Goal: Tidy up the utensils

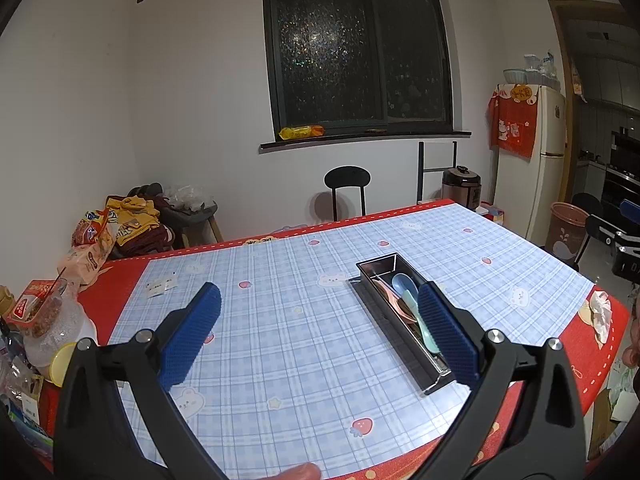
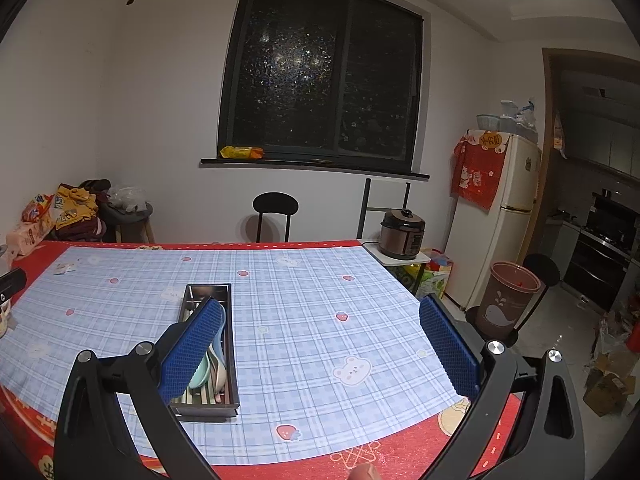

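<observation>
The left wrist view shows the left gripper (image 1: 320, 332) with its jaws wide apart and nothing between them, held above the bench (image 1: 280, 360). In the right wrist view the right gripper (image 2: 320, 344) also has its jaws spread and holds nothing. Both seem free because the utensils already lie in the metal tray (image 1: 372, 304), which stands near the middle of the bench. A light blue spoon (image 1: 404, 284) and a pinkish utensil (image 1: 386, 294) lie along its length, so they fit inside. Other pieces beneath them are not clear. I judge the sorting is nearly complete.
</observation>
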